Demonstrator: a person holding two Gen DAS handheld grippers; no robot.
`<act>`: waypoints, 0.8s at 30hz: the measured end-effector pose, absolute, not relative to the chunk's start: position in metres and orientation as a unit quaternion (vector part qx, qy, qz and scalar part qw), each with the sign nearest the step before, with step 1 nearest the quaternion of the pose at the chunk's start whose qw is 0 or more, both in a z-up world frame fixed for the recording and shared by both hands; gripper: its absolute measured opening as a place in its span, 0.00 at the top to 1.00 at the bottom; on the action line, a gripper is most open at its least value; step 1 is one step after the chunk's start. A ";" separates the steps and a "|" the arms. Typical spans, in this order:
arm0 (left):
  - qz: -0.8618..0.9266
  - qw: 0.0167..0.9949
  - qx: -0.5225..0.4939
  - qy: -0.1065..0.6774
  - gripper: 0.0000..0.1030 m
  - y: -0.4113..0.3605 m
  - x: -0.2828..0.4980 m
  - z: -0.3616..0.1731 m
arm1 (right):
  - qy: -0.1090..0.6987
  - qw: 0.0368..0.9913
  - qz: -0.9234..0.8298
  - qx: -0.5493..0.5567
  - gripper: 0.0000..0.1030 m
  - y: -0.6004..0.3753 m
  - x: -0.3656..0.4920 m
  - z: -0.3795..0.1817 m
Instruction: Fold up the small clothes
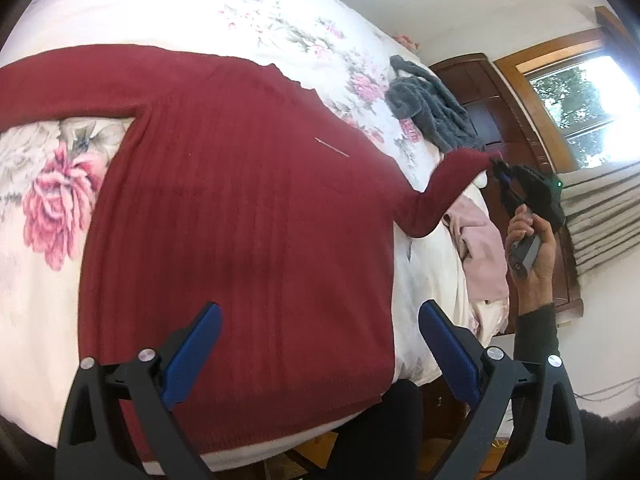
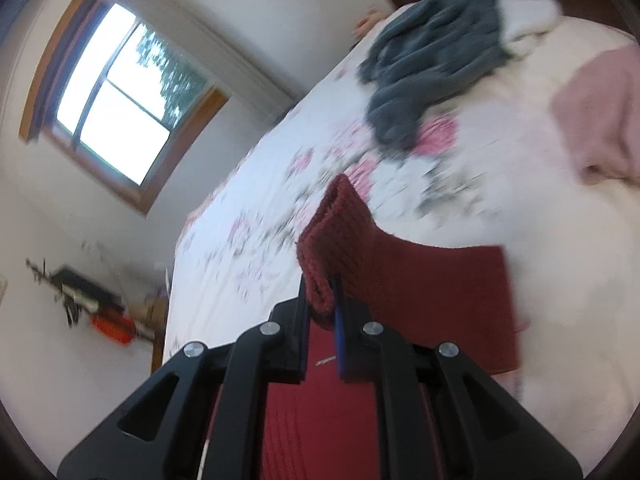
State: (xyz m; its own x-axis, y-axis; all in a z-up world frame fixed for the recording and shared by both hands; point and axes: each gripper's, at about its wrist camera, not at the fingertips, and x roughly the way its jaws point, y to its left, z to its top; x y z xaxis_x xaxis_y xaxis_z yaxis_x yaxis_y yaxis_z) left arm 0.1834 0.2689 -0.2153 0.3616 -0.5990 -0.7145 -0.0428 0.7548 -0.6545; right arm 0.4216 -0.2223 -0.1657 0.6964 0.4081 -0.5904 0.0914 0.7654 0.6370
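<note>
A dark red knit sweater (image 1: 240, 208) lies spread flat on the floral bed sheet (image 1: 48, 280), one sleeve stretched out to the left. My left gripper (image 1: 320, 356) hovers open just above the sweater's hem, blue pads wide apart, nothing between them. The other sleeve (image 1: 440, 196) is lifted off the bed to the right, where my right gripper (image 1: 500, 168), held in a person's hand (image 1: 536, 252), is shut on its cuff. In the right wrist view the red cuff (image 2: 332, 240) is pinched between the right gripper (image 2: 322, 304) fingers.
A grey fleece garment (image 1: 432, 116) lies bunched at the far side of the bed, also seen as the grey heap (image 2: 432, 56). A pink garment (image 1: 484, 256) hangs over the right bed edge. A dark wooden headboard (image 1: 480, 92) and a window (image 1: 580, 108) stand beyond.
</note>
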 end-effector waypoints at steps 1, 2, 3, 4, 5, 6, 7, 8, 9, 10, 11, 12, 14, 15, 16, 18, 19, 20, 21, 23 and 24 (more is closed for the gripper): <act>-0.181 0.768 -0.305 0.534 0.04 0.271 0.189 -0.216 | 0.390 0.859 0.102 0.317 0.92 -0.203 0.426 -0.173; -0.181 0.769 -0.310 0.528 0.04 0.273 0.194 -0.215 | 0.398 0.859 0.109 0.303 0.92 -0.186 0.430 -0.178; -0.181 0.773 -0.315 0.520 0.04 0.275 0.199 -0.214 | 0.404 0.860 0.113 0.291 0.92 -0.173 0.430 -0.182; -0.181 0.776 -0.318 0.514 0.04 0.277 0.205 -0.212 | 0.413 0.861 0.121 0.269 0.92 -0.152 0.432 -0.188; -0.182 0.777 -0.321 0.510 0.04 0.279 0.208 -0.212 | 0.420 0.863 0.127 0.250 0.92 -0.134 0.432 -0.194; -0.183 0.777 -0.327 0.506 0.04 0.281 0.214 -0.211 | 0.427 0.865 0.133 0.226 0.92 -0.114 0.429 -0.201; -0.181 0.778 -0.331 0.503 0.04 0.283 0.218 -0.211 | 0.432 0.867 0.136 0.209 0.92 -0.099 0.428 -0.207; -0.181 0.778 -0.334 0.501 0.04 0.284 0.223 -0.212 | 0.438 0.867 0.139 0.191 0.92 -0.084 0.426 -0.218; -0.183 0.777 -0.336 0.499 0.04 0.285 0.228 -0.213 | 0.448 0.866 0.142 0.168 0.92 -0.065 0.428 -0.231; -0.186 0.776 -0.338 0.498 0.04 0.285 0.233 -0.215 | 0.457 0.865 0.143 0.151 0.92 -0.048 0.427 -0.243; -0.191 0.776 -0.344 0.493 0.04 0.286 0.238 -0.216 | 0.464 0.863 0.143 0.138 0.92 -0.034 0.427 -0.255; -0.191 0.777 -0.350 0.488 0.04 0.286 0.241 -0.217 | 0.473 0.861 0.142 0.119 0.92 -0.023 0.429 -0.267; -0.200 0.773 -0.367 0.477 0.04 0.286 0.248 -0.222 | 0.493 0.855 0.142 0.075 0.92 0.007 0.432 -0.295; -0.205 0.769 -0.374 0.476 0.04 0.286 0.251 -0.225 | 0.503 0.850 0.145 0.057 0.92 0.019 0.433 -0.308; -0.209 0.763 -0.382 0.477 0.04 0.285 0.256 -0.229 | 0.512 0.845 0.147 0.034 0.92 0.034 0.434 -0.322; -0.217 0.753 -0.393 0.482 0.04 0.282 0.265 -0.238 | 0.526 0.836 0.157 0.014 0.86 0.049 0.436 -0.340; -0.219 0.747 -0.399 0.484 0.04 0.280 0.271 -0.243 | 0.536 0.828 0.167 0.008 0.77 0.055 0.437 -0.348; -0.225 0.741 -0.407 0.484 0.04 0.278 0.279 -0.248 | 0.538 0.824 0.178 0.015 0.70 0.055 0.435 -0.350; -0.229 0.735 -0.415 0.484 0.04 0.276 0.285 -0.252 | 0.535 0.823 0.188 0.029 0.65 0.051 0.433 -0.349; -0.241 0.708 -0.451 0.487 0.04 0.273 0.307 -0.265 | 0.523 0.829 0.192 0.041 0.54 0.041 0.423 -0.340; -0.249 0.695 -0.466 0.486 0.04 0.270 0.315 -0.271 | 0.515 0.834 0.191 0.049 0.53 0.028 0.415 -0.332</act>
